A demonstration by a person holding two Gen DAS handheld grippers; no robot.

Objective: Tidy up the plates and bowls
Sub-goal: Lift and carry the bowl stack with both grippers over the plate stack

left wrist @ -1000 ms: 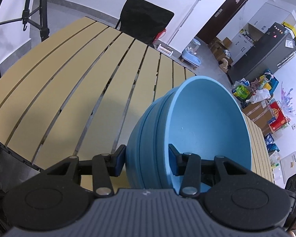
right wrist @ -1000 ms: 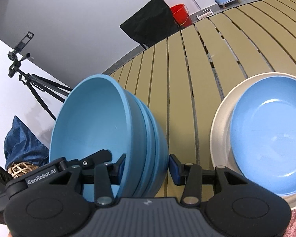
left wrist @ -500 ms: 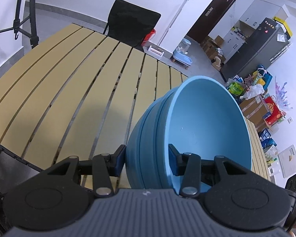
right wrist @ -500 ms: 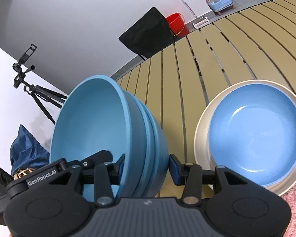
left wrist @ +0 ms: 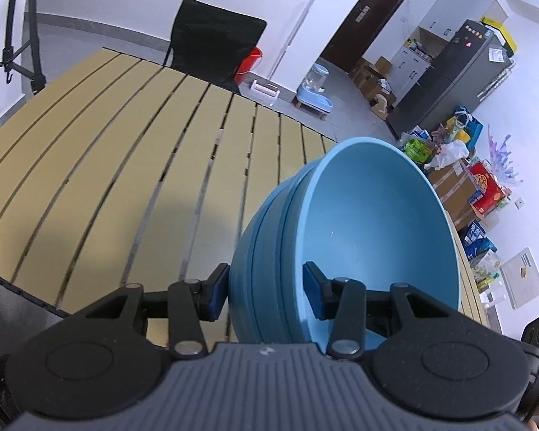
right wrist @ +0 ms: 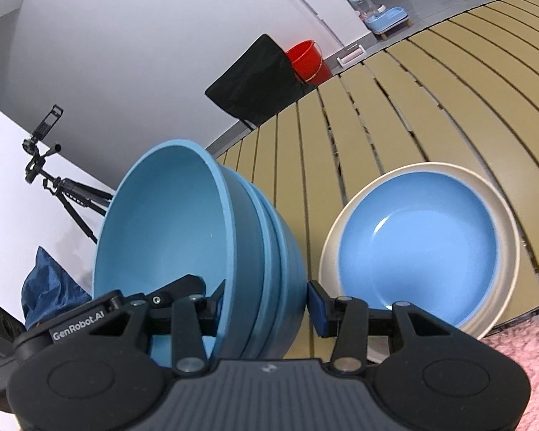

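Three or more nested blue bowls (left wrist: 370, 237), exact count unclear; stack bottom hidden behind gripper bodies. Left gripper (left wrist: 266, 287) partly open, clamped across stack's rim wall, one pad inside, one outside. Right gripper (right wrist: 266, 305) same on opposite rim. Stack held tilted over slatted table (left wrist: 125, 165); blue plate (right wrist: 420, 244) nested in beige plate (right wrist: 506, 222) beside it.

White walls, grey floor. Slatted yellow desk (left wrist: 133, 151) with black chair (left wrist: 212, 54) behind; red bucket (right wrist: 305, 59) beyond. Dark door (left wrist: 370, 18), tripod (right wrist: 61, 186) by wall.
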